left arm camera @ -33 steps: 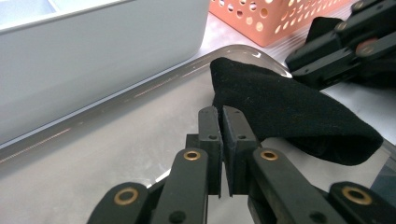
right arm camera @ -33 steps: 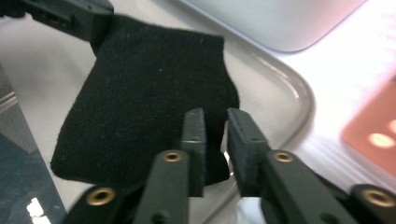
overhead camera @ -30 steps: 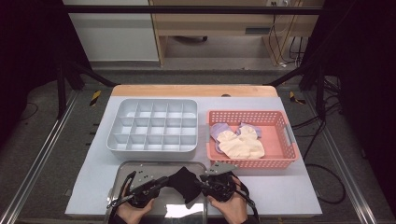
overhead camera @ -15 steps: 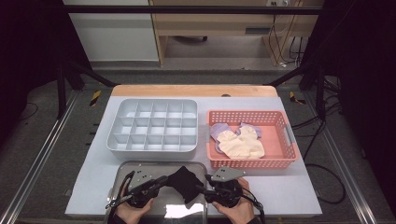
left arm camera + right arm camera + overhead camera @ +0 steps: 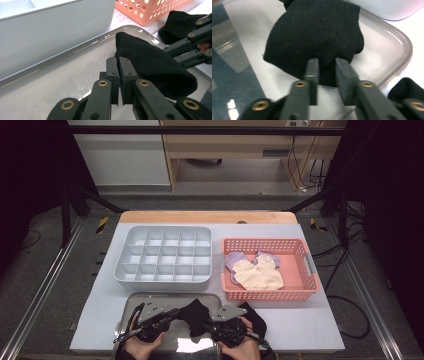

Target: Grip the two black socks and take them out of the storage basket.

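While both grippers pinch one black knitted sock [image 5: 196, 314] over the shiny steel tray [image 5: 131, 303], the fold step looks in hand.
Left gripper [image 5: 118, 65]: jaws nearly together, nipping the sock's left edge. Right gripper [image 5: 327, 65]: jaws narrow, clamped on its near hem. A second black sock [image 5: 254, 316] lies on the white table just right of the tray. Next, likely: fold it over, then carry it far-left to the grey compartment box [image 5: 165, 256]; pink basket [image 5: 299, 270] sits far-right.
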The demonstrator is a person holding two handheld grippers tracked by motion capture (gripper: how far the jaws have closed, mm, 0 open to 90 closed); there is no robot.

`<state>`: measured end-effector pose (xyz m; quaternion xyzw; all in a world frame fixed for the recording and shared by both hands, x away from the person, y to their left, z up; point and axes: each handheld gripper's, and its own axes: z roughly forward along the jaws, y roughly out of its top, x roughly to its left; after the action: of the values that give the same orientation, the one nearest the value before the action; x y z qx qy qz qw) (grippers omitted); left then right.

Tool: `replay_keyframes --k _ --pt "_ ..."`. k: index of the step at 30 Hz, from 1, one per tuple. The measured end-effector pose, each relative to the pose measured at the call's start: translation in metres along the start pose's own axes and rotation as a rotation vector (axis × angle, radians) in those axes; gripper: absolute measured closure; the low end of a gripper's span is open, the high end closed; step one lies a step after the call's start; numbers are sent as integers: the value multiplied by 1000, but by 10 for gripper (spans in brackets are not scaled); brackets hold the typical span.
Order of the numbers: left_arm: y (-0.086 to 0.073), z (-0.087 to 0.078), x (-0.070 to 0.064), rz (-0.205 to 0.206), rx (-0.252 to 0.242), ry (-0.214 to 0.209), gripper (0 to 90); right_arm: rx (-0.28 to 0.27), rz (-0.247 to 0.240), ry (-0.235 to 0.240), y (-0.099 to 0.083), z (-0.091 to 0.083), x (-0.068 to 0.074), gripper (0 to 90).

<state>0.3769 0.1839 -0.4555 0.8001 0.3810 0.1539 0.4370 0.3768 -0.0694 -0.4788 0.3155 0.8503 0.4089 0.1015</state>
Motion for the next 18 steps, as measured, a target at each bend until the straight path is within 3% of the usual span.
replay_keyframes --k 2,6,13,18 --pt "0 0 0 1 -2 1 860 4 4 -15 0 0 0 884" --pt "0 -1 1 -4 -6 2 860 5 24 -5 3 -4 -2 900" --pt "1 -3 2 -16 -14 -8 860 -75 44 -30 12 -34 -11 900" --pt "0 2 -7 15 6 -29 860 -119 42 -61 22 -49 -19 900"
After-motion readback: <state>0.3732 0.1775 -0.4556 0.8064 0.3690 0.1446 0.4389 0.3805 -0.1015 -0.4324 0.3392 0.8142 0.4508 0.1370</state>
